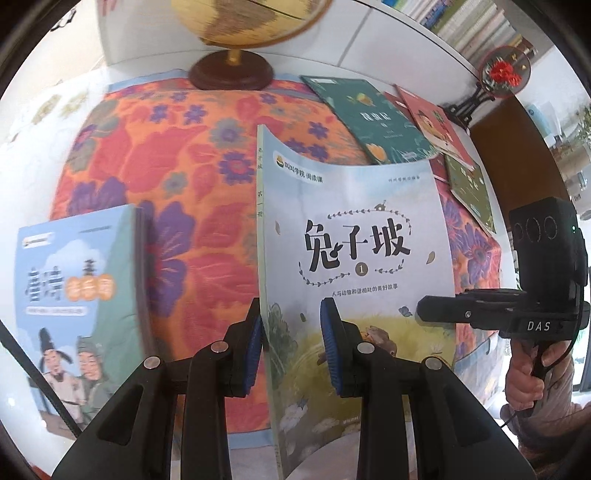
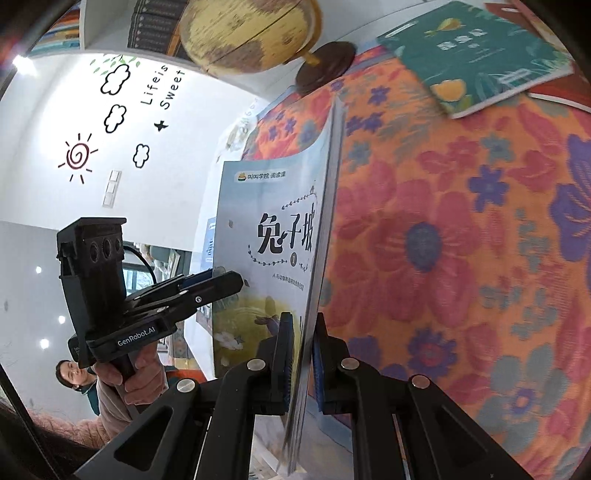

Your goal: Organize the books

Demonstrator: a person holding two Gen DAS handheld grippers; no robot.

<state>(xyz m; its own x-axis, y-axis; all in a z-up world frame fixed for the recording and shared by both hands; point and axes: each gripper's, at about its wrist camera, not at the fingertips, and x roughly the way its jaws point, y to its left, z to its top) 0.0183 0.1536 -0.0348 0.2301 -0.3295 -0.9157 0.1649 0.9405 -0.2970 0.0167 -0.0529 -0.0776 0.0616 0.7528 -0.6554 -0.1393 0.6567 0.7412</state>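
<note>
One pale blue picture book (image 1: 354, 236), held off the table (image 1: 155, 155) between both claws. Cover: bold black Chinese title, a circled numeral one, a meadow scene along the lower part. It stands on edge, long axis running away from the cameras toward the globe (image 1: 236, 22), spine at its left edge in the left wrist view, cover bowed. Left claw (image 1: 291, 347) clamped on the near edge by the spine; right claw (image 2: 303, 365) clamped on the page edge. Green book (image 1: 373, 118) lies flat beyond.
</note>
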